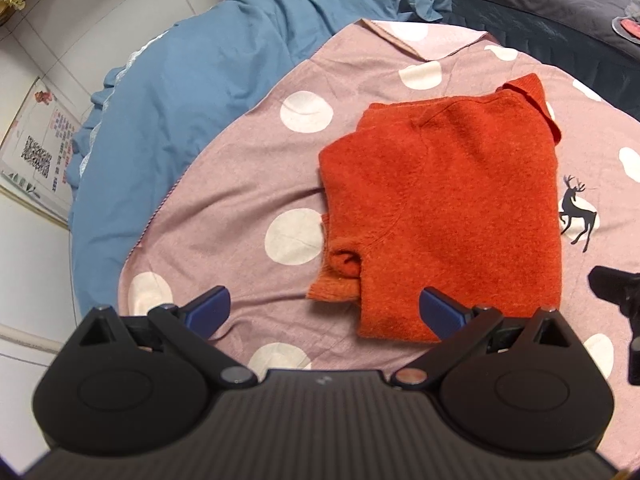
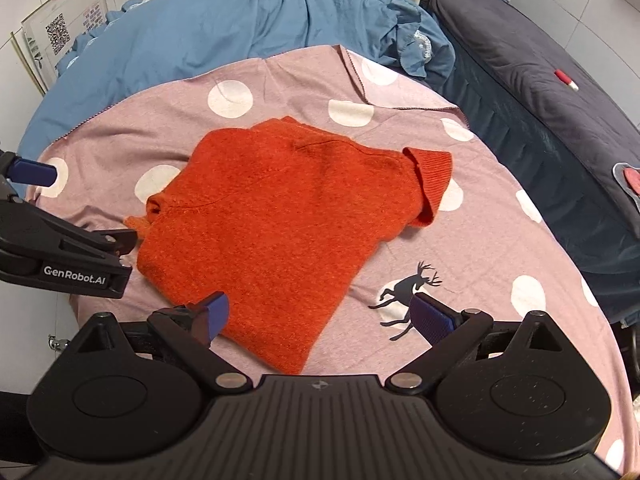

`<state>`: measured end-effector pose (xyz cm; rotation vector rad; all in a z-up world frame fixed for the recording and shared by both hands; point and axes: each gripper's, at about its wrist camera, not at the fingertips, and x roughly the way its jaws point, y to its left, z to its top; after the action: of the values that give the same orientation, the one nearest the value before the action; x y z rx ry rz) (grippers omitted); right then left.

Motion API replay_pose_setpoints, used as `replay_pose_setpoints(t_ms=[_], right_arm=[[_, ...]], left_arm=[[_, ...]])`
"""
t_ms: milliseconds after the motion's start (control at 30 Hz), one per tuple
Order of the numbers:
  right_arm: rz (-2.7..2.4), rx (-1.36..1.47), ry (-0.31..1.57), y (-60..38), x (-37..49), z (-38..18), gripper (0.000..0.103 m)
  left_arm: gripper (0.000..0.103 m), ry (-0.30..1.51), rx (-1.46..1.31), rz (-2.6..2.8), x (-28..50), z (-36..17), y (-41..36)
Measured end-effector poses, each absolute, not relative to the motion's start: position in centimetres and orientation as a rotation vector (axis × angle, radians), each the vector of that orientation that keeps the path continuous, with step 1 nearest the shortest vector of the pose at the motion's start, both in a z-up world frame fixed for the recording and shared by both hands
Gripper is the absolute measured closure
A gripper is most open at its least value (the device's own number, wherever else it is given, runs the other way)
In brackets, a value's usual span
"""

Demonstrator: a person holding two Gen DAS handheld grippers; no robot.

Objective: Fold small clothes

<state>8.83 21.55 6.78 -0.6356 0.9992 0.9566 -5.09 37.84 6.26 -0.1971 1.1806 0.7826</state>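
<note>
A small orange knitted sweater (image 1: 440,208) lies folded into a rough rectangle on the pink polka-dot sheet (image 1: 240,184). A cuff pokes out at its near left corner, and the ribbed collar (image 2: 432,176) curls up at the far right. My left gripper (image 1: 326,310) hovers open just before the sweater's near edge, nothing between its blue pads. My right gripper (image 2: 320,316) is also open and holds nothing, above the sweater's (image 2: 280,216) near corner. The left gripper (image 2: 52,240) shows at the left edge of the right wrist view, beside the cuff.
A blue duvet (image 1: 168,92) is bunched along the far left of the bed. A dark grey bed or cushion (image 2: 540,92) with a small red object lies to the right. A deer print (image 2: 404,296) marks the sheet. A poster (image 1: 36,152) leans against the tiled wall.
</note>
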Motion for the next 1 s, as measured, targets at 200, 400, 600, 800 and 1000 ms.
replay_pose_setpoints(t_ms=[200, 400, 600, 800, 1000], right_arm=[[0.961, -0.64, 0.999, 21.58, 8.75, 6.7, 0.0], [0.962, -0.646, 1.008, 21.65, 8.74, 6.52, 0.0], [0.959, -0.659, 1.016, 21.94, 8.61, 6.31, 0.0], [0.958, -0.665, 1.021, 22.14, 8.46, 6.09, 0.0], [0.958, -0.67, 1.022, 22.39, 8.31, 6.04, 0.0]], left_arm=[[0.0, 1.196, -0.208, 0.789, -5.42, 6.05, 38.3], [0.0, 1.192, -0.21, 0.783, -5.48, 5.95, 38.15], [0.0, 1.191, -0.212, 0.772, -5.48, 5.93, 37.88], [0.0, 1.161, -0.187, 0.775, -5.6, 6.13, 37.56], [0.0, 1.181, -0.189, 0.775, -5.44, 6.06, 37.68]])
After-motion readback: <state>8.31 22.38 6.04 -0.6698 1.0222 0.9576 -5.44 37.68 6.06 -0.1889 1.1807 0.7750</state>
